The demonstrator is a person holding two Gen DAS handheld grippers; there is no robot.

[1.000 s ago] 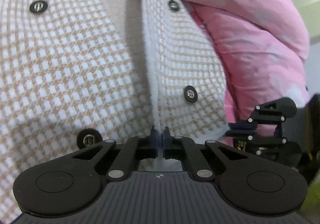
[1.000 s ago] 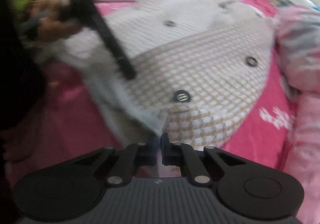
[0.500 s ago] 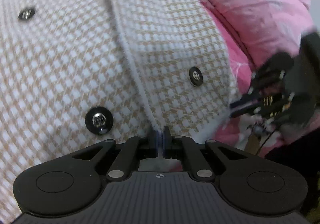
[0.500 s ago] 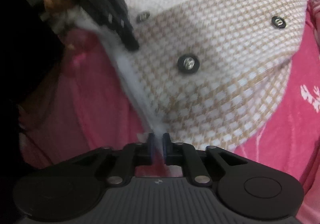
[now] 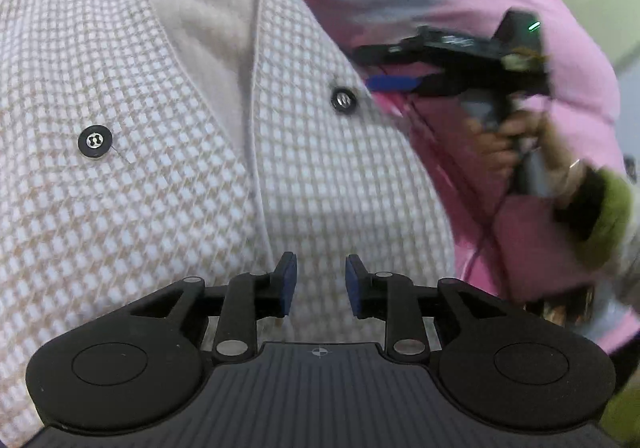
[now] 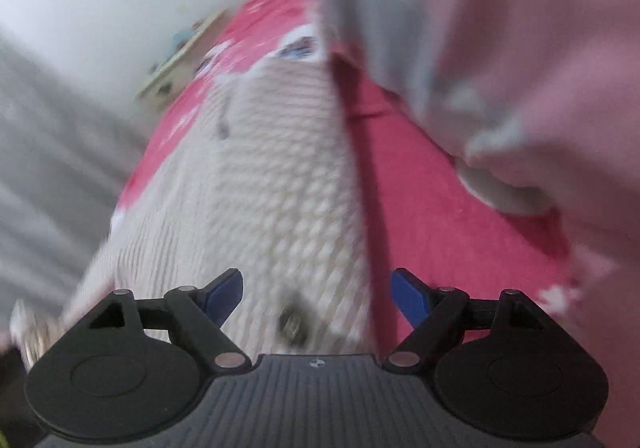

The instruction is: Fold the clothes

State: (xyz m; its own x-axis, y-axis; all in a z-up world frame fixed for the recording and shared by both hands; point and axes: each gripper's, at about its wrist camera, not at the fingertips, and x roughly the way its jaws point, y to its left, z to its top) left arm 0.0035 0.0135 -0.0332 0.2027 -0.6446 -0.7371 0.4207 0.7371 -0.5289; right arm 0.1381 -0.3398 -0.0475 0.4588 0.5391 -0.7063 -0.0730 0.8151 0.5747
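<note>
left gripper (image 5: 320, 280): jaws opening, nothing pinched, the checked cardigan (image 5: 160, 167) lying just under and ahead of its fingers | right gripper (image 6: 316, 296): jaws opening wide, gripping nothing, hovering over the cardigan's edge beside the pink bedsheet (image 6: 440, 207) | pink quilt (image 5: 440, 7) bunching ahead-right of the left gripper

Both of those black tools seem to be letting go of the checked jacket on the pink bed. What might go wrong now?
1. The left tool is opening right over the checked jacket, so its pads may snag the knit as it lifts.
2. The right tool, opening and blurred, sweeps beside the pink quilt and could catch it.
3. The front edges lie apart over the beige lining; the fold may end uneven.
</note>
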